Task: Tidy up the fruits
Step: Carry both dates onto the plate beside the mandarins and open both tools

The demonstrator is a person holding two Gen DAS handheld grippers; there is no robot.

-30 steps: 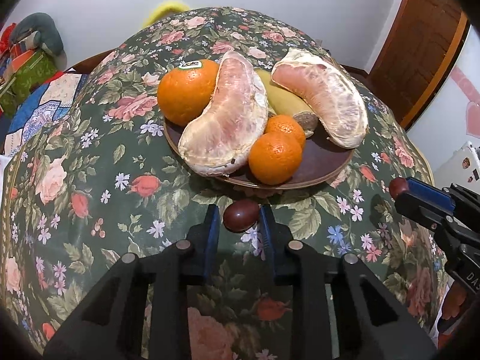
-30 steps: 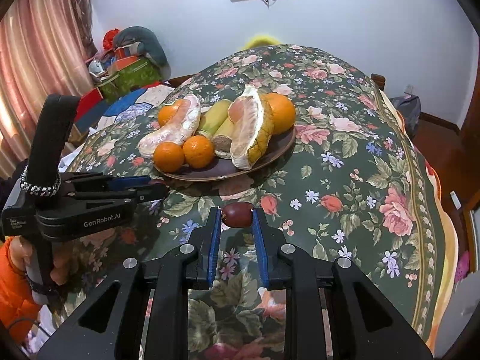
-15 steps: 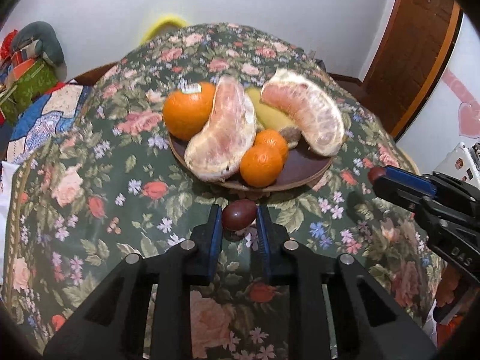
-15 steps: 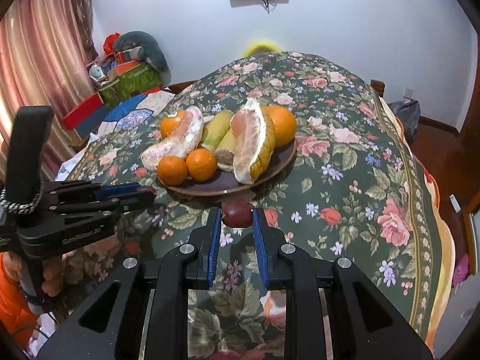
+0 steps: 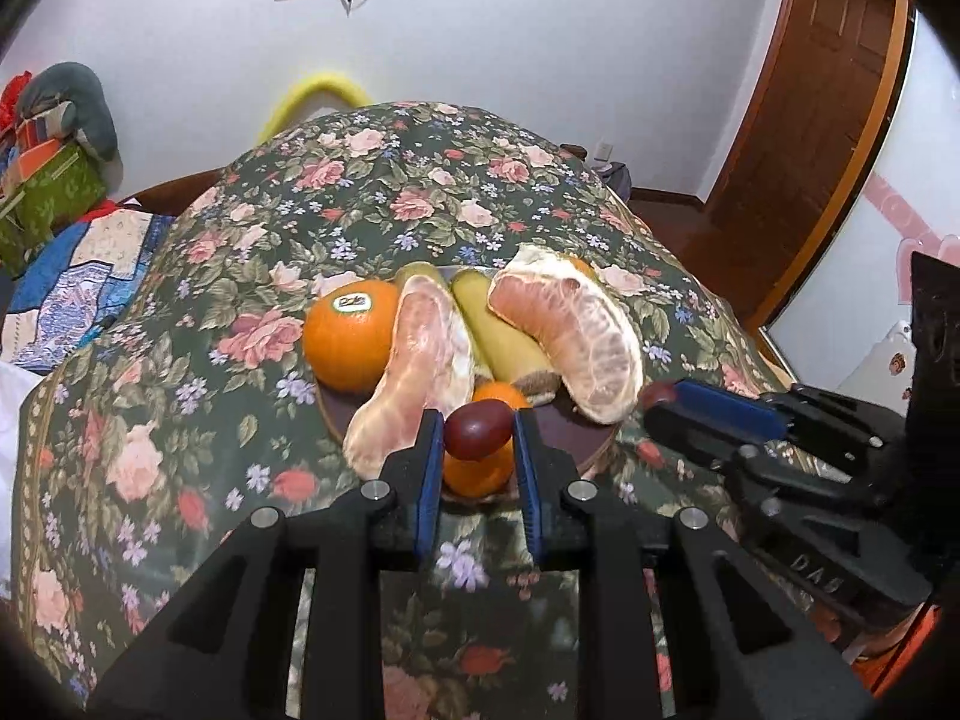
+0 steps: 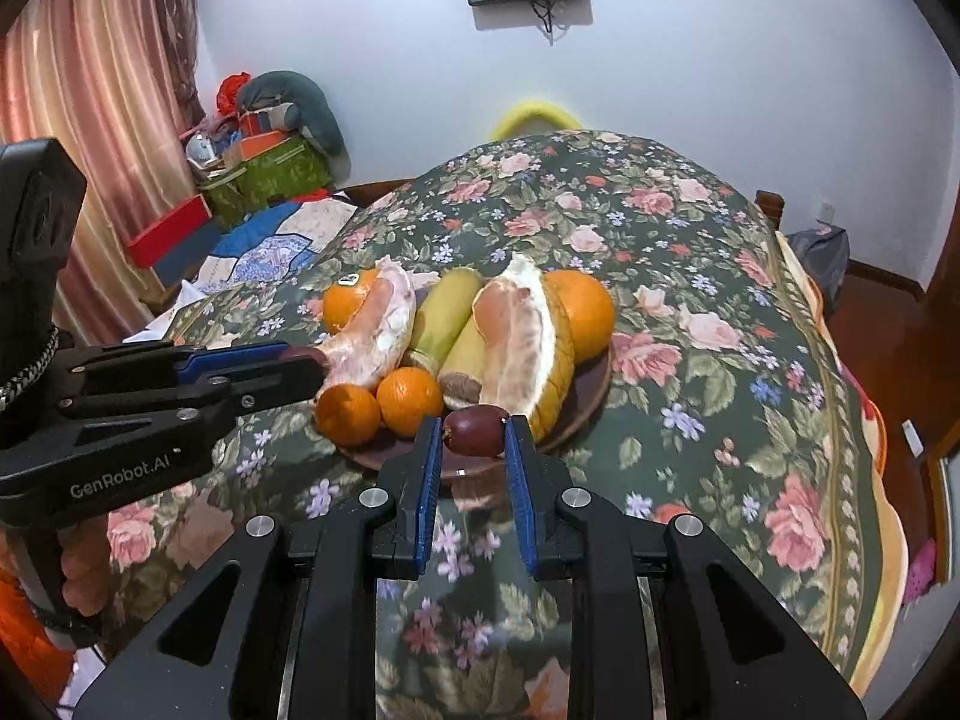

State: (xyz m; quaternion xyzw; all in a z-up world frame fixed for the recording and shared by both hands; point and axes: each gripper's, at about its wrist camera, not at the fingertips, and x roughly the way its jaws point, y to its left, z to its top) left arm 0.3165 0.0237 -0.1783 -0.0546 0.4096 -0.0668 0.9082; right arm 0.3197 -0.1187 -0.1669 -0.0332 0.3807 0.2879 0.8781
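On the plate (image 6: 591,399) I count two big oranges (image 6: 581,312), two pomelo wedges (image 6: 522,342), two mandarins (image 6: 410,401) and what look like two bananas (image 6: 447,312). My left gripper (image 5: 478,441) pinches one grape (image 5: 477,437) over the plate's near edge; my right gripper (image 6: 474,435) pinches another grape (image 6: 474,431) just beside that rim.

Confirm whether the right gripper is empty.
No, the right gripper is shut on a dark red grape, pinched between its blue pads near the plate.

Black tool (image 5: 478,438), blue pads (image 5: 429,498), silver screws.
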